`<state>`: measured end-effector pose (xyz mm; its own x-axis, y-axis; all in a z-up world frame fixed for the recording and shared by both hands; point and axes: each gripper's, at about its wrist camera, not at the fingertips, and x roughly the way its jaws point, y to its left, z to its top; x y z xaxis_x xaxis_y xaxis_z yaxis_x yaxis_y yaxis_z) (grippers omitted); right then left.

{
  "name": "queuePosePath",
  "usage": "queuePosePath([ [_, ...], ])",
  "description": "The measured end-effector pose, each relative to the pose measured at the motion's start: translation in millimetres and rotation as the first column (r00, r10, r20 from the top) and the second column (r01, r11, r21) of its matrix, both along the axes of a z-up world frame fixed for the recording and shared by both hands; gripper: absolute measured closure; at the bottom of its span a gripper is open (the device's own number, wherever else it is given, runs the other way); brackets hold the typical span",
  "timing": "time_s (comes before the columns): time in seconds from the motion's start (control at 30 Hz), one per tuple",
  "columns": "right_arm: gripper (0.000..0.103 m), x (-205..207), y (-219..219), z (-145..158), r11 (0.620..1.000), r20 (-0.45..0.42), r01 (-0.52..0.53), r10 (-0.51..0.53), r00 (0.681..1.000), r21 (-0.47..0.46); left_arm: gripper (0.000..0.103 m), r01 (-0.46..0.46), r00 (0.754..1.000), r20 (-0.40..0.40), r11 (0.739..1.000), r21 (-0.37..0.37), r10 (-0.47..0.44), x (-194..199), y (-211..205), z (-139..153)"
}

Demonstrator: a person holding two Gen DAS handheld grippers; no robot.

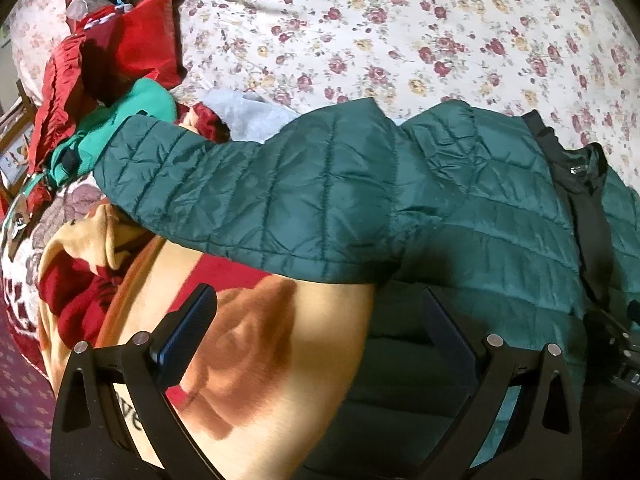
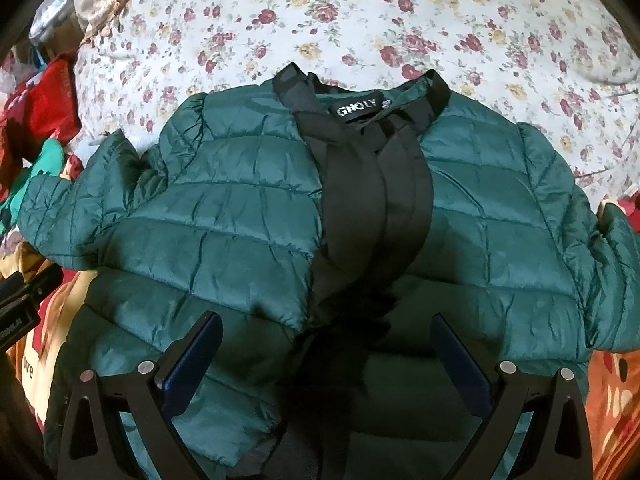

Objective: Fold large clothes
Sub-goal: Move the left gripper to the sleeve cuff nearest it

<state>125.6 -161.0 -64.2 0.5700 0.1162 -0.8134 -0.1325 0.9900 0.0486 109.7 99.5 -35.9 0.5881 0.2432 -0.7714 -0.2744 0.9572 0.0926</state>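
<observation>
Dark green quilted puffer jacket [image 2: 224, 208] lies front-up on the bed, over a floral bedsheet [image 2: 360, 20] w/ red and yellow roses. Black lining and placket [image 2: 372, 208] run down the centre; neck label reads "GNOLY" [image 2: 357, 109]. Collar points away from the camera in the right wrist view. One sleeve [image 1: 248, 196] stretches out to the left in the left wrist view, cuff end touching a heap of clothes: teal garment [image 1: 148, 108] and red garments [image 1: 132, 48]. Other sleeve [image 2: 616, 264] bends down at the right edge.

Left tool [image 1: 320, 332] hovers w/ jaws spread wide, nothing between them; below it a tan blanket w/ brown rose print [image 1: 256, 336] and the jacket's lower side edge. Right tool [image 2: 328, 356] also wide open, gripping nothing, over the jacket's lower front near the placket. Orange patterned fabric [image 2: 616, 400] shows at far right.
</observation>
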Motion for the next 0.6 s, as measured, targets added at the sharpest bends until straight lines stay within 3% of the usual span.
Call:
queuePosePath([
  [0.37,0.0,2.5,18.5,-5.3,0.995,0.009,-0.081,0.081,0.997,0.056,0.002,-0.08,0.997,0.006,0.997,0.025,0.08,6.6,38.9,1.7],
  [0.6,0.0,1.8,23.6,-8.8,0.994,0.002,-0.098,0.098,0.995,0.056,0.002,-0.176,0.984,0.017,0.984,0.036,0.175,14.7,90.9,9.2],
])
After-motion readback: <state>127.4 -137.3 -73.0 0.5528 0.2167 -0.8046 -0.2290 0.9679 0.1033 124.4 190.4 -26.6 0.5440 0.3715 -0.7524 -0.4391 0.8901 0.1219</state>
